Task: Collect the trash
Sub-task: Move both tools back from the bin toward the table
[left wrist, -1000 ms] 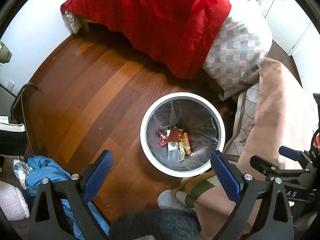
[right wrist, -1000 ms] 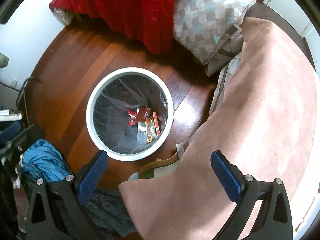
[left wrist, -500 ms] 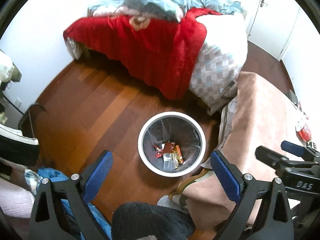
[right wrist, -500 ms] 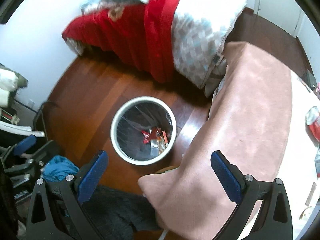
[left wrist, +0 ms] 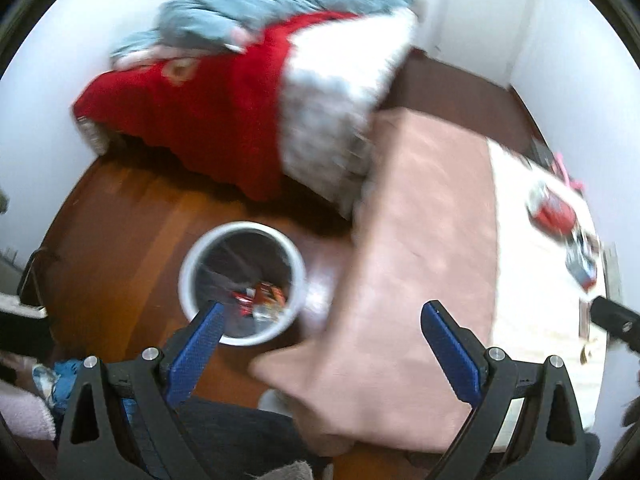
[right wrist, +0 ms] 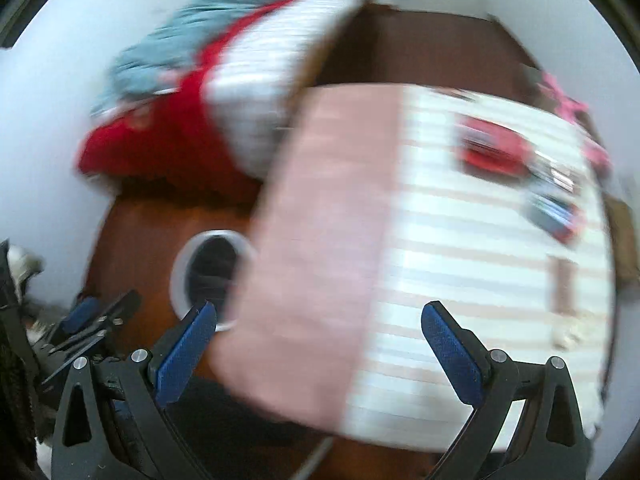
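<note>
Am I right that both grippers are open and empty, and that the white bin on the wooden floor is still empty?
Not quite: the bin already holds wrappers, as the left wrist view shows. Both the left gripper and right gripper are open and empty.

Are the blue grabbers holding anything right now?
No. The left gripper and right gripper are both open with nothing between their fingers.

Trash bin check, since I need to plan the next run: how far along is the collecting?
Done: several wrappers lie in the white bin. In hand: nothing; the left gripper and right gripper are both open and empty. Left: a red packet and other blurred items remain on the table.
</note>
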Tool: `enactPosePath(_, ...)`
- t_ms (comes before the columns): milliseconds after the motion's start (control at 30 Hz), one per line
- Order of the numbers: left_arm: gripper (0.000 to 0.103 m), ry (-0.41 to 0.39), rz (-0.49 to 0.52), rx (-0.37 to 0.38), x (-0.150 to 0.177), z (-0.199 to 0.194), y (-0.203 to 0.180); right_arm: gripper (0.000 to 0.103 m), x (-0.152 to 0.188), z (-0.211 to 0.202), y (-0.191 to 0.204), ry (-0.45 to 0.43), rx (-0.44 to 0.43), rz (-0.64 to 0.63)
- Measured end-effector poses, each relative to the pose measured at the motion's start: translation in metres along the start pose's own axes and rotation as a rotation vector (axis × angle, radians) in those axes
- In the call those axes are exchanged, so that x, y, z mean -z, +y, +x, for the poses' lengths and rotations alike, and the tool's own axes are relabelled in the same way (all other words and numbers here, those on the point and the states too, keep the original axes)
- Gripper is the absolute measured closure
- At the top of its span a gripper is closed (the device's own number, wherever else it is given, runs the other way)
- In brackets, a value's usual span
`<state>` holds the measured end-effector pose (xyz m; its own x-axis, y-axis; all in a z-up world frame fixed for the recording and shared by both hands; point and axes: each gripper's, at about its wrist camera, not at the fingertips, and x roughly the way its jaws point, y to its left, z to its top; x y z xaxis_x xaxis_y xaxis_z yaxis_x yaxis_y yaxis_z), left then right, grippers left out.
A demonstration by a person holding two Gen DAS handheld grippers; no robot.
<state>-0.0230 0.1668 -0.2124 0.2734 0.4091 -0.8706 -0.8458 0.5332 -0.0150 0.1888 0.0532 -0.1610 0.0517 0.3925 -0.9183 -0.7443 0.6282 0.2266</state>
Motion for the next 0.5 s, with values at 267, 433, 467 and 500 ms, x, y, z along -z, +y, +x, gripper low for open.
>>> enactPosePath(267, 0.003, 0.137, 0.156, 0.043, 0.029, 0.074, -0.143, 0.0, 0.018, 0.013, -0.229, 0.08, 0.237, 0.354)
enactPosePath(433, 0.003, 0.174, 0.249, 0.024, 0.04, 0.094, -0.198, 0.013, 0.033, 0.04, -0.303, 0.109, 0.236, 0.522)
enactPosePath(467, 0.003, 0.177, 0.256, 0.023, 0.041, 0.096, -0.202, 0.015, 0.035, 0.047, -0.31, 0.11, 0.232, 0.542)
enactPosePath(500, 0.003, 0.179, 0.262, 0.023, 0.042, 0.097, -0.207, 0.015, 0.036, 0.053, -0.315, 0.105, 0.222, 0.55)
